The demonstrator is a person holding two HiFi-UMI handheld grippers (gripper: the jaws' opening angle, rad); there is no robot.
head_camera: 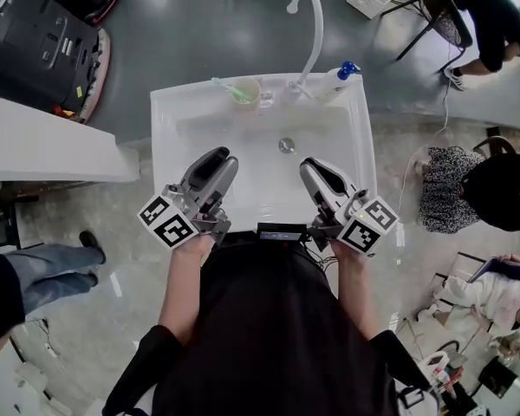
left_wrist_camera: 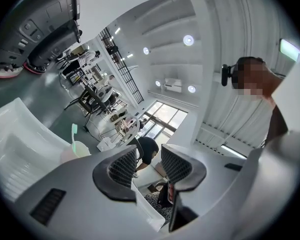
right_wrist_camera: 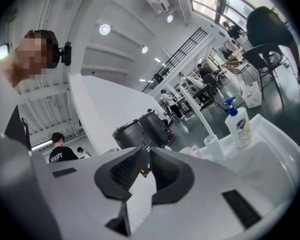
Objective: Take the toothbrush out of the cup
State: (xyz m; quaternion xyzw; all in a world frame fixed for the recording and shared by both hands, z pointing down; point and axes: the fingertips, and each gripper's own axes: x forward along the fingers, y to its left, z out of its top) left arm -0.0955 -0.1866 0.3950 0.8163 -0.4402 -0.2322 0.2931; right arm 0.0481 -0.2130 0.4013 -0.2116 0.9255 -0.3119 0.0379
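Toothbrush (head_camera: 228, 86), pale green, leans in the cup (head_camera: 246, 92) on the sink (head_camera: 169, 137) rim at 12 o'clock. It is probably light, stiff and slick, best taken by the exposed handle. Left tongs (head_camera: 218, 165) are released and empty. Right tongs (head_camera: 316, 173) are narrowly parted and empty. Soap bottle (head_camera: 336, 82) label is unreadable.

Proved too blurred to read: label on soap bottle (right_wrist_camera: 238, 126), right of frame, and lettering on black shirt (right_wrist_camera: 60, 155), lower left.

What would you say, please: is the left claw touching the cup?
Apart. The head view shows bare sink basin between the left claw and the cup at the back rim.
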